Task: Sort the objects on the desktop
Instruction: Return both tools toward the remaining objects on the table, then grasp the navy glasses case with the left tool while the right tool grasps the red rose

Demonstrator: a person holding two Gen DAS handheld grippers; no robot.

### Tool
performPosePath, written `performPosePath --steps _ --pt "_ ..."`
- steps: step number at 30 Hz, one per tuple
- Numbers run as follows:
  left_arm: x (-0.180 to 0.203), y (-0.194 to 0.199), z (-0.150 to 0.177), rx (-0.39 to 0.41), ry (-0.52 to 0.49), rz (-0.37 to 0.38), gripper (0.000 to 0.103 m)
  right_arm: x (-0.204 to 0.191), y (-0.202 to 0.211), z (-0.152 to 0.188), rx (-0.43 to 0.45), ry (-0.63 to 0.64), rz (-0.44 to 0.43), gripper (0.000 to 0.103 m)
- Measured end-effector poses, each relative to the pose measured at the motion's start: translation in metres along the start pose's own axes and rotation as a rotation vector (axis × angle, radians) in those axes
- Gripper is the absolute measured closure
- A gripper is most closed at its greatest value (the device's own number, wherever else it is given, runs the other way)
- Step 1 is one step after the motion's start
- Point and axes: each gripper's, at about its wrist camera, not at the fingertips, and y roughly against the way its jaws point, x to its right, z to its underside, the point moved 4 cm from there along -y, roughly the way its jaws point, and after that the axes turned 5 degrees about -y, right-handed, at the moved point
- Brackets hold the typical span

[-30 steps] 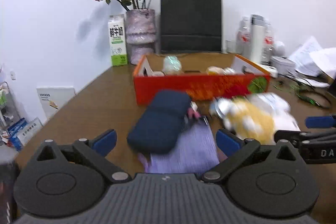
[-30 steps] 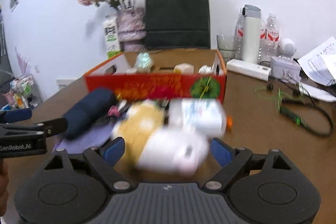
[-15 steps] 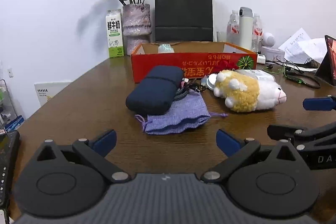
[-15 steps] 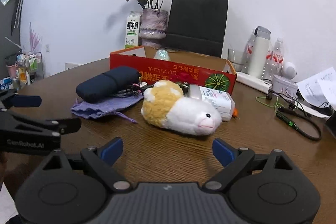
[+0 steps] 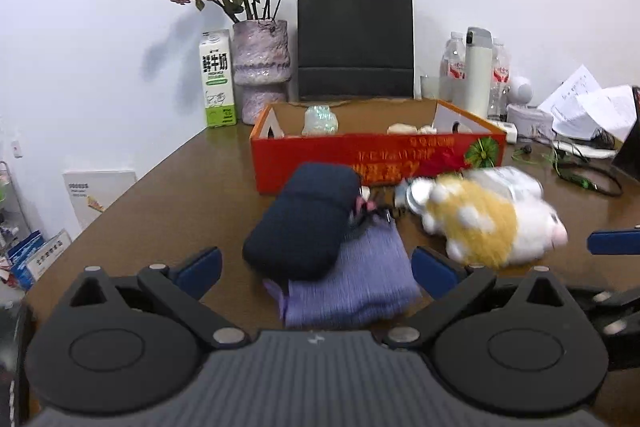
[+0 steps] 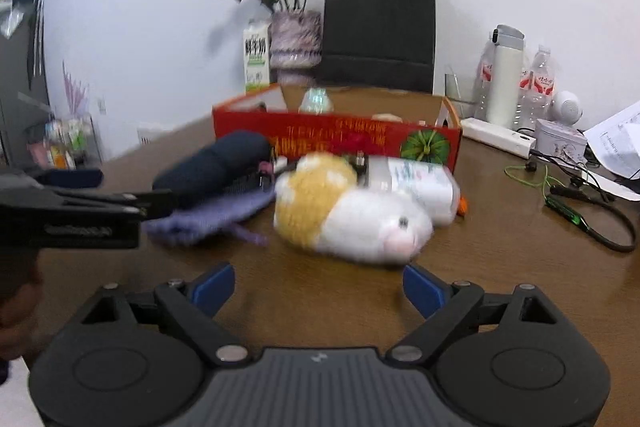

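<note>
A navy pouch (image 5: 304,221) lies partly on a purple drawstring bag (image 5: 352,281) on the brown table. To their right lies a yellow-and-white plush sheep (image 5: 492,223), with a white bottle (image 6: 416,179) behind it. An open red cardboard box (image 5: 376,155) holding a few small items stands behind them. My left gripper (image 5: 316,269) is open just short of the pouch and bag. My right gripper (image 6: 318,285) is open in front of the plush sheep (image 6: 352,215), nothing between its fingers. Each gripper shows at the edge of the other's view.
At the back stand a milk carton (image 5: 217,79), a vase of dried roses (image 5: 262,67), a black paper bag (image 5: 355,41), a white flask (image 5: 477,73) and water bottles. Cables (image 6: 580,203), a power strip and papers lie at the right. The table edge runs along the left.
Both grippers have moved forward again toward the objects after pulling back half a second ago; pouch, bag and plush now appear larger and closer. Both stay open.
</note>
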Motion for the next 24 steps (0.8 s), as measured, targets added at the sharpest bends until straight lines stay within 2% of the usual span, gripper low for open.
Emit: performPosePath --steps 2,6,9,11,14,17,18,20,23,24 --pt "-0.006 -0.017 -0.011 -0.017 0.01 0.014 0.0 0.007 -0.006 -0.019 0.017 -0.034 -0.008 0.013" --pt "-0.02 -0.055 -0.03 -0.04 0.087 0.047 0.0 0.021 -0.039 -0.056 0.025 -0.045 0.033 0.014" --pt "-0.022 -0.086 -0.038 -0.09 0.084 0.092 0.002 0.027 -0.075 -0.081 0.015 -0.046 0.04 0.017" --pt "-0.022 -0.104 -0.04 -0.142 0.082 0.106 0.01 0.028 -0.105 -0.093 -0.028 -0.035 0.036 0.017" --pt "-0.023 -0.12 -0.038 -0.17 0.116 0.14 0.013 0.031 -0.144 -0.099 -0.112 -0.06 0.013 0.019" --pt "-0.022 -0.127 -0.036 -0.177 0.103 0.133 0.018 0.034 -0.171 -0.101 -0.167 -0.092 -0.003 0.033" --pt "-0.021 -0.128 -0.035 -0.178 0.086 0.127 0.022 0.036 -0.179 -0.101 -0.187 -0.095 0.008 0.042" --pt "-0.02 -0.128 -0.036 -0.174 0.072 0.134 0.026 0.039 -0.187 -0.101 -0.209 -0.126 0.002 0.049" --pt "-0.022 -0.125 -0.04 -0.18 0.073 0.14 0.035 0.041 -0.178 -0.103 -0.173 -0.181 -0.026 0.062" --pt "-0.023 -0.122 -0.042 -0.176 0.086 0.148 0.037 0.042 -0.172 -0.105 -0.157 -0.196 -0.03 0.064"
